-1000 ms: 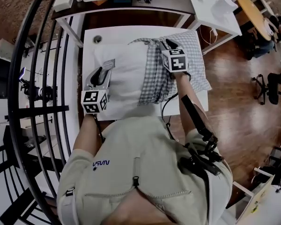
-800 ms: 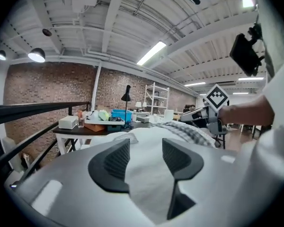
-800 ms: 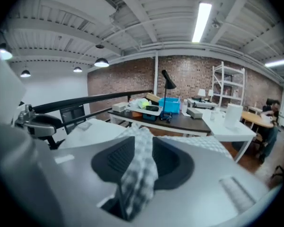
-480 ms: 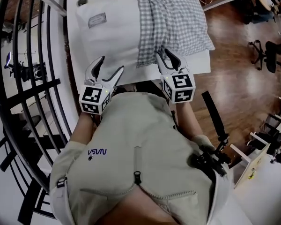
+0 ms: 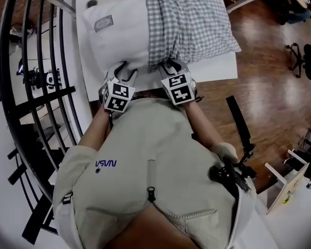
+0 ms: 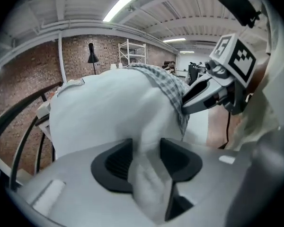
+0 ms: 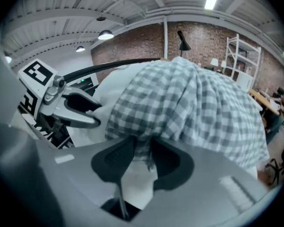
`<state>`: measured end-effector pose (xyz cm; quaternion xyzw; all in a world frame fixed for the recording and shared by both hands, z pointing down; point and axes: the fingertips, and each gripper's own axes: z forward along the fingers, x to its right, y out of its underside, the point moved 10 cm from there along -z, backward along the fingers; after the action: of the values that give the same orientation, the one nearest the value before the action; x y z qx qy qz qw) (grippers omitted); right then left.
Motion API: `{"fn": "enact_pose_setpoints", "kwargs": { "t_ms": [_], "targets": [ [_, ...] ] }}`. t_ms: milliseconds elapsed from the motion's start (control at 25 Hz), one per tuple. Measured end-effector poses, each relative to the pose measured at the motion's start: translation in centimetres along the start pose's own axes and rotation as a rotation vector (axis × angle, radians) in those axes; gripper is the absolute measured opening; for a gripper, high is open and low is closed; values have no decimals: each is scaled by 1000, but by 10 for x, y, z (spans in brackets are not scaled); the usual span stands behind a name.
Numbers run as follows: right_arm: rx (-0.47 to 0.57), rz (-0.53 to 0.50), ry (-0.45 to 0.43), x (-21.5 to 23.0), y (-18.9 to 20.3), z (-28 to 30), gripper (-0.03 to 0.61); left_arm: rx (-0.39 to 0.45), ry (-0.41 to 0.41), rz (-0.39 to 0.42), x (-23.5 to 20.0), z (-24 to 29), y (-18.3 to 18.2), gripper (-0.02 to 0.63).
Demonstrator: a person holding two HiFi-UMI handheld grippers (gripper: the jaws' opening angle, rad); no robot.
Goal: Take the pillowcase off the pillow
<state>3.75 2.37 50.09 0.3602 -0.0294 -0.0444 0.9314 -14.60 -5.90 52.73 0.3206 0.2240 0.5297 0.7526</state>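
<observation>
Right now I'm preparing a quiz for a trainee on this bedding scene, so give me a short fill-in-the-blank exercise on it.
1. The pillowcase has a grey-and-white ___ pattern.
2. The pillow lies on a ___ table.
3. By the person's own sides, the pillowcase covers the ___ part of the pillow and leaves the other end bare.
Missing words: checked; white; right.

The pillow (image 5: 119,35) was plain white, its pillowcase (image 5: 189,22) grey-and-white checked, the worktop (image 5: 217,69) white and the floor (image 5: 269,87) brown wood.
</observation>
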Motion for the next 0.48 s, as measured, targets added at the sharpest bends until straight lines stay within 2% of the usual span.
{"fn": "enact_pose_setpoints", "kwargs": {
  "t_ms": [80, 120, 360, 480],
  "targets": [
    [2, -42, 32, 1, -4, -2, 28, 11, -34, 19, -7, -1, -9, 78],
    [7, -58, 51, 3, -5, -5, 17, 29, -46, 20, -11, -6, -16, 34],
    [122, -58, 244, 29, -16, -46, 14, 210, -168, -42, -45, -58, -46, 20],
    [130, -63, 346, 60, -21, -61, 14, 267, -214, -86, -61, -70, -55, 20]
  ]
}}
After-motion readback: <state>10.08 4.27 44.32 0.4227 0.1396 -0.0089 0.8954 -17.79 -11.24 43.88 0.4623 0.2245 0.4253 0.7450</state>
